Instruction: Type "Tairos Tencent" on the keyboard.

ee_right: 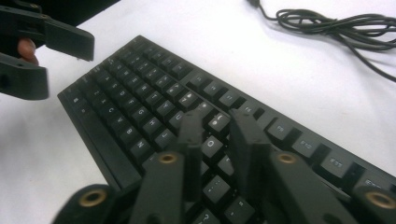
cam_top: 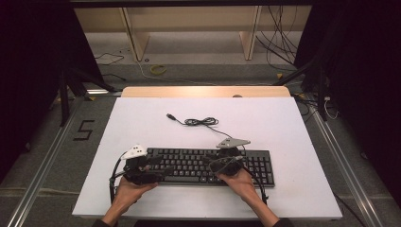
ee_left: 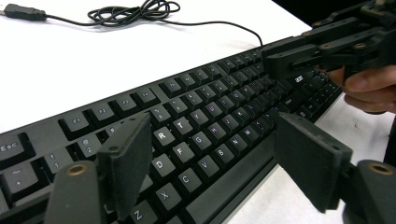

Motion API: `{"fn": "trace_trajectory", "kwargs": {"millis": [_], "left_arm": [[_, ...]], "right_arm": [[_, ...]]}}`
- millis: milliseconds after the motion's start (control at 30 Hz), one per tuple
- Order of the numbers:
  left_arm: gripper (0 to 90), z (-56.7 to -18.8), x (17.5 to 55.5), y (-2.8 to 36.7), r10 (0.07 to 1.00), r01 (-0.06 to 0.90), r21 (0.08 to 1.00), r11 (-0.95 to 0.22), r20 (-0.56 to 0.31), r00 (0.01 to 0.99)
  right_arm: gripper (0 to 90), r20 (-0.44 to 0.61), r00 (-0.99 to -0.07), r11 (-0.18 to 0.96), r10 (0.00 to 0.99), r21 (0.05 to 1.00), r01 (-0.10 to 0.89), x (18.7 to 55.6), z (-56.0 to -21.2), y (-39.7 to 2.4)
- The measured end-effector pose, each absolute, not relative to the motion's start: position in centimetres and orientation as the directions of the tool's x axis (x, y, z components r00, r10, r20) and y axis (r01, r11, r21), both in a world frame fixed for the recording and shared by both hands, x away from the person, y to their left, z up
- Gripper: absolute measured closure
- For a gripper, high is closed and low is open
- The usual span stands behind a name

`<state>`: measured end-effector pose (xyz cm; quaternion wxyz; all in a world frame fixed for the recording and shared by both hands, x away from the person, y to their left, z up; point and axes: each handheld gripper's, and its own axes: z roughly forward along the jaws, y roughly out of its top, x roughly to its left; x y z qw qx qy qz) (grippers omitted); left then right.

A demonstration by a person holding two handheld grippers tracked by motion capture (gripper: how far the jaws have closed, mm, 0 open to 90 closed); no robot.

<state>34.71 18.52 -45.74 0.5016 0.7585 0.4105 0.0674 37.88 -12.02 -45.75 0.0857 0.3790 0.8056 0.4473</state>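
Typing on keyboard [cam_top: 208,166], lower centre of high view. Left gripper [ee_left: 210,163] spread wide above left-hand keys, gripping nothing; right gripper [ee_right: 217,135] narrowed, nothing between, over right-hand keys. Next: lowering narrowed tip squarely onto a single key.

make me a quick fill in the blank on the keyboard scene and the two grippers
1. The black keyboard lies on a ____ table.
2. The left gripper has its fingers spread ____ over the letter keys.
3. The keyboard's cable lies coiled and ends in a loose ____ plug.
4. The right gripper has its fingers much ____ together than the left gripper's.

Missing words: white; wide; USB; closer
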Motion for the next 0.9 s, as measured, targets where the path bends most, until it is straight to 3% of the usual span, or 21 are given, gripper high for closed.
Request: {"fn": "trace_trajectory", "kwargs": {"millis": [333,900], "left_arm": [[24.8,-45.9,34.2,19.3,0.700,0.564,0.814,-0.139,-0.322,0.638],[25.6,-46.3,34.0,19.9,0.725,0.580,0.803,-0.135,-0.319,0.610]], "right_arm": [[89.7,0.181,-0.707,0.362,0.684,0.756,0.545,38.6,-46.5,-10.6],[90.0,0.161,-0.704,0.403,0.692,0.723,0.561,39.3,-47.7,-9.2]]}}
